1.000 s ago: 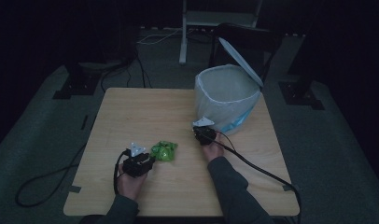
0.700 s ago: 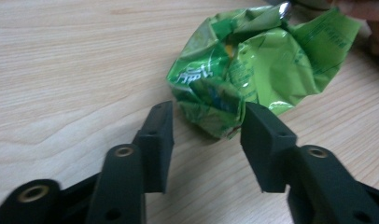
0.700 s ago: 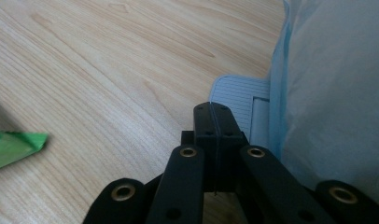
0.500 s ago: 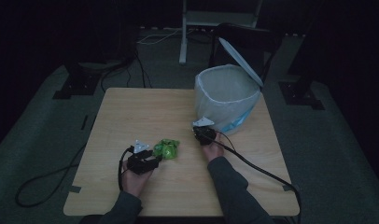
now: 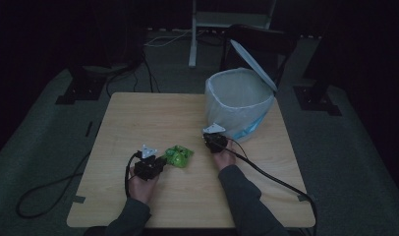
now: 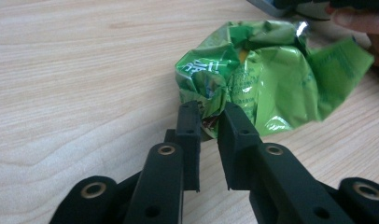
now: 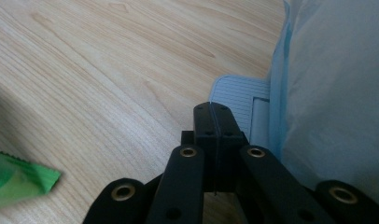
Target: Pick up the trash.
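The high view is dim, so the white-lined bin's contents cannot be made out. The left gripper's fingers pinch the crumpled green wrapper mid-surface. The right gripper's fingers are pressed together beside the bin.

On the table, the bin stands near the far right corner. The wrapper lies mid-table towards the near edge, between my left gripper and right gripper.
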Demonstrator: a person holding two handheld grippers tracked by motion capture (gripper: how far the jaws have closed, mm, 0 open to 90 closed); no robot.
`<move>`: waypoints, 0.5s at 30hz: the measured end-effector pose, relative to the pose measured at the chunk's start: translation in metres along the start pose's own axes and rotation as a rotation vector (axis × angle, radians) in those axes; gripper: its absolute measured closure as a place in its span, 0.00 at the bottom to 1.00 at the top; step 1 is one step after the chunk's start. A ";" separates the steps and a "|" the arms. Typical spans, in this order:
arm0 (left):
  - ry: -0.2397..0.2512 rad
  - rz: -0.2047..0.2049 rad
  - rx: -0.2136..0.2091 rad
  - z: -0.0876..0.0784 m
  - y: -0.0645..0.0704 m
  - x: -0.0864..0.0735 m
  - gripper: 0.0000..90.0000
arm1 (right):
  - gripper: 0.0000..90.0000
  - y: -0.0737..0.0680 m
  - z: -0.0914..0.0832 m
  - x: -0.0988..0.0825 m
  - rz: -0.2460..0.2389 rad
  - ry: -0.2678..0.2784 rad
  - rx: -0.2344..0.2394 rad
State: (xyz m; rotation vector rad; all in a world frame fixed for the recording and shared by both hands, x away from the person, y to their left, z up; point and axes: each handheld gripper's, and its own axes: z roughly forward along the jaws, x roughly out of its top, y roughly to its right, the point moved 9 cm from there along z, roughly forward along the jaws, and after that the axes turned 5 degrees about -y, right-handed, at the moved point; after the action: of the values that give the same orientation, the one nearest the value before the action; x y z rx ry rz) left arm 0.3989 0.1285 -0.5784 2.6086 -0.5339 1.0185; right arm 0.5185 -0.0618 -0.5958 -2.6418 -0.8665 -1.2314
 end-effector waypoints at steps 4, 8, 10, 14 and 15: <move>0.004 -0.005 -0.006 0.000 -0.001 0.002 0.92 | 1.00 0.000 0.000 0.000 0.000 0.000 0.001; 0.005 -0.010 -0.013 0.000 -0.003 0.002 0.93 | 1.00 0.000 0.000 0.000 0.000 0.000 -0.001; 0.005 -0.016 -0.019 -0.001 -0.003 0.002 0.94 | 1.00 0.000 0.000 0.000 0.001 0.000 -0.001; 0.008 -0.014 -0.022 -0.002 -0.002 0.003 0.94 | 1.00 0.000 0.000 0.000 0.002 0.000 -0.001; 0.008 -0.014 -0.022 -0.002 -0.002 0.003 0.94 | 1.00 0.000 0.000 0.000 0.002 0.000 -0.001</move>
State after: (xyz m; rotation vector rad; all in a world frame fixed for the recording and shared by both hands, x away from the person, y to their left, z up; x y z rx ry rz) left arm 0.4010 0.1306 -0.5748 2.5847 -0.5212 1.0120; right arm 0.5183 -0.0617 -0.5959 -2.6424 -0.8630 -1.2320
